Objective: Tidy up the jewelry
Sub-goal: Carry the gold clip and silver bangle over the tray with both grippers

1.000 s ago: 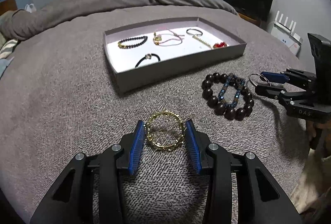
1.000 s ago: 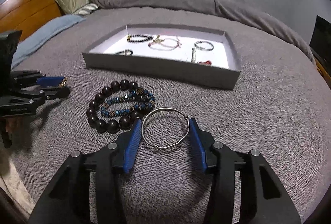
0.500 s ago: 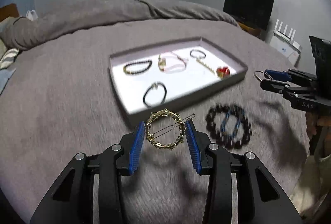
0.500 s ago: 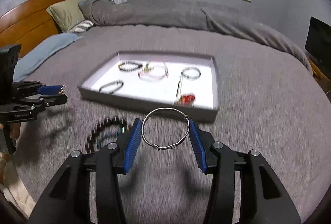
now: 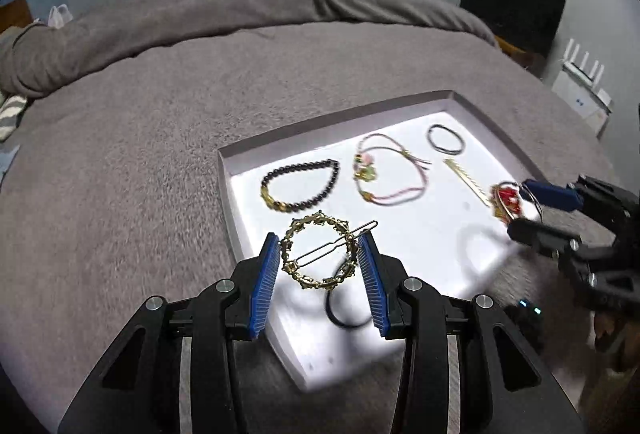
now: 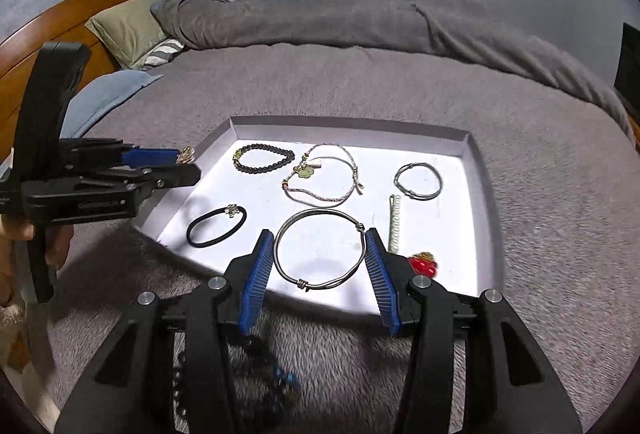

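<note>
My left gripper (image 5: 320, 274) is shut on a round gold hair clip (image 5: 318, 254) and holds it above the near left part of the grey tray (image 5: 228, 201). My right gripper (image 6: 320, 274) is shut on a silver wire bangle (image 6: 320, 249) and holds it above the tray's near edge (image 6: 486, 201). The tray holds a black bead bracelet (image 6: 262, 159), a pink cord bracelet (image 6: 324, 177), a small silver ring bracelet (image 6: 418, 180), a black hair tie (image 6: 216, 226), a gold bar clip (image 6: 395, 222) and a red charm (image 6: 422, 264).
The tray lies on a grey blanket (image 5: 120, 153) on a bed. A dark bead bracelet with a blue beaded one (image 6: 276, 382) lies on the blanket under my right gripper. Pillows (image 6: 132, 25) and a wooden headboard (image 6: 80, 9) stand at the far left.
Both grippers have lifted their pieces off the blanket and moved forward over the tray. The bead bracelets now lie behind the right fingers.
</note>
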The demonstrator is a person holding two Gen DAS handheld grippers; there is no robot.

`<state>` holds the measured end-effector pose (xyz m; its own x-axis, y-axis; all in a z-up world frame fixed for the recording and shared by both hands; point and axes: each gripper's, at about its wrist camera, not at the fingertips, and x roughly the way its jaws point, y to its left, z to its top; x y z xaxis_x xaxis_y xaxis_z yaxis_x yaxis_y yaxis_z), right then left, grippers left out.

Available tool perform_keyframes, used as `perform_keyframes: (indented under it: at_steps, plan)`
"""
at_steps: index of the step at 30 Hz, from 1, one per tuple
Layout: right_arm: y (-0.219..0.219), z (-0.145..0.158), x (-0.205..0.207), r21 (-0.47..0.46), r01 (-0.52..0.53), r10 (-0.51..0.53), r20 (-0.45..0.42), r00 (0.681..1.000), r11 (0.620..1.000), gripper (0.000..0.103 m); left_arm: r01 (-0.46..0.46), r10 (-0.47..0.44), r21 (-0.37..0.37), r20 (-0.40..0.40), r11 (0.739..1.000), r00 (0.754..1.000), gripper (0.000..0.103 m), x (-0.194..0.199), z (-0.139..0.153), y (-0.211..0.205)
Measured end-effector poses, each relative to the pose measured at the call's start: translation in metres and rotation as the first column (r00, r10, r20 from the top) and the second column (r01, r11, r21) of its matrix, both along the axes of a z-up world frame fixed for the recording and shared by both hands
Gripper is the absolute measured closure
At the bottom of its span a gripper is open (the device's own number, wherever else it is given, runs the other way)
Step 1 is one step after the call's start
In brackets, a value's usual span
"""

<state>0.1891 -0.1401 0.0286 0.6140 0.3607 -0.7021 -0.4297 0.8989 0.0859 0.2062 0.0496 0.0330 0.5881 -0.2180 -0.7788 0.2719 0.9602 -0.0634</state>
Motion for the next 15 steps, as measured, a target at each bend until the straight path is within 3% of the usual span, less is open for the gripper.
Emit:
perform_keyframes:
  at_steps: [5, 15]
  plan:
    - [0.006, -0.017, 0.014, -0.026, 0.007, -0.008, -0.046, 0.999, 1.000, 0.056, -0.004, 0.004, -0.007, -0.047, 1.000, 0.999, 0.061, 0.016, -0.011, 0.001]
    - [0.010, -0.031, 0.033, -0.054, 0.026, -0.032, -0.123, 0.992, 0.998, 0.056, 0.012, -0.003, 0.066, -0.128, 0.998, 0.992, 0.061, 0.037, -0.029, -0.010]
